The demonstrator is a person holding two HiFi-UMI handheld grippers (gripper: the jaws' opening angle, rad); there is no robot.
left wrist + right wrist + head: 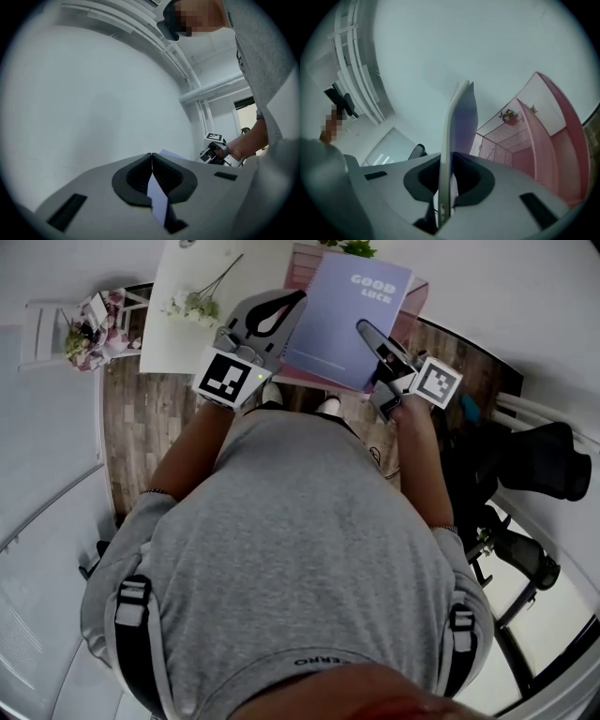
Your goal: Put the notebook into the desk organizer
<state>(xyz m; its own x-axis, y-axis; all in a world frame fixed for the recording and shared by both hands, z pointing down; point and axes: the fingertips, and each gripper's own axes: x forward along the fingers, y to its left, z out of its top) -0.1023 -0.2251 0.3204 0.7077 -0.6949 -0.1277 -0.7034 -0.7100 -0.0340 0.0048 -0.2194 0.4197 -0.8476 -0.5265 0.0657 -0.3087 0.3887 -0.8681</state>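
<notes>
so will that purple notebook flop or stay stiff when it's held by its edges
Probably stiff: the notebook shows a straight edge in the right gripper view, with no visible sag. It looks thin, so likely light. The smooth cover could slip, though the left gripper and right gripper are both shut on it.

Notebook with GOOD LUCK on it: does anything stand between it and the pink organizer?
Nothing visible does. The left gripper and right gripper hold the notebook over the pink desk organizer, with no object seen between them.
</notes>
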